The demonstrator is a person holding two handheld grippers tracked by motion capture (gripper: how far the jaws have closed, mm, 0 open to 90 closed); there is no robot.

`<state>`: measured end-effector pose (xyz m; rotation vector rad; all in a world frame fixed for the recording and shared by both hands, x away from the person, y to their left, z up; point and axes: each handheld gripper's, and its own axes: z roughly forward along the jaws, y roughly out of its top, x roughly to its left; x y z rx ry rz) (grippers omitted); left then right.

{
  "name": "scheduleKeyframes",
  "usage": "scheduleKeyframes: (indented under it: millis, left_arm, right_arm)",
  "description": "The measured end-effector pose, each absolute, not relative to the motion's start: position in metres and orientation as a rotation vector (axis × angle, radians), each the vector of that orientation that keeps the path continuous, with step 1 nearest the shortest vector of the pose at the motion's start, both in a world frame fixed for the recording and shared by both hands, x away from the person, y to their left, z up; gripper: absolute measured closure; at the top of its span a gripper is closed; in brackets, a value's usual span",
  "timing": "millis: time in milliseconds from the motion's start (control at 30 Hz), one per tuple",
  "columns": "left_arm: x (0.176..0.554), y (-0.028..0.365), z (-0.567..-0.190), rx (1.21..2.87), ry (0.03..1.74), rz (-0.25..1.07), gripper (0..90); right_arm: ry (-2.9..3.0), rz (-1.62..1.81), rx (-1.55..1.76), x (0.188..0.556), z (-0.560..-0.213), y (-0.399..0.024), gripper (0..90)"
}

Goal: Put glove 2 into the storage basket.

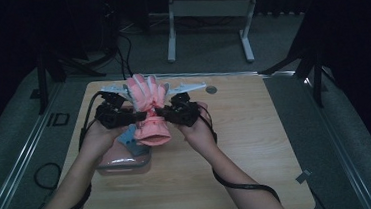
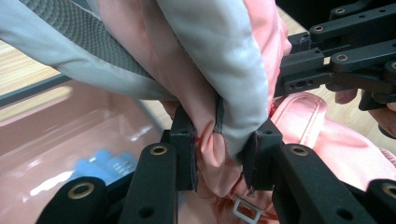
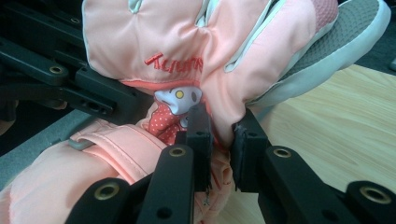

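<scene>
Holding the pink glove (image 1: 148, 110) between them, my left gripper (image 1: 135, 117) and right gripper (image 1: 160, 113) each pinch its wrist, above the box (image 1: 123, 162).

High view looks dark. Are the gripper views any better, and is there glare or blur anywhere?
High view: dim, surroundings near black, the pink glove still readable. Left gripper view: brighter, glare streaks on the pink container, glove fabric close up soft. Right gripper view: well lit, the embroidered lettering on the glove sharp, table slightly soft.
</scene>
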<state>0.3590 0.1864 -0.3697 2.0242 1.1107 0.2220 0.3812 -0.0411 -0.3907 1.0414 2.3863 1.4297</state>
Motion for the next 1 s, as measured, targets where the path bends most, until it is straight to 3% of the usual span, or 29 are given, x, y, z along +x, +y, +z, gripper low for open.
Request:
scheduleKeyframes:
  millis: [467, 767, 1000]
  left_arm:
    - [0.369, 0.257, -0.398, 2.077, 1.155, 0.178, 69.7]
    - [0.372, 0.257, -0.442, 2.017, 1.25, 0.122, 69.6]
    - [0.377, 0.25, -0.463, 2.082, 1.3, 0.071, 69.3]
  right_arm:
    - [2.451, 1.418, 1.056, 0.387, -0.422, 0.036, 79.5]
    - [2.486, 1.338, 1.146, 0.393, -0.456, 0.044, 79.3]
    - [2.559, 1.229, 1.187, 0.398, -0.479, 0.045, 78.9]
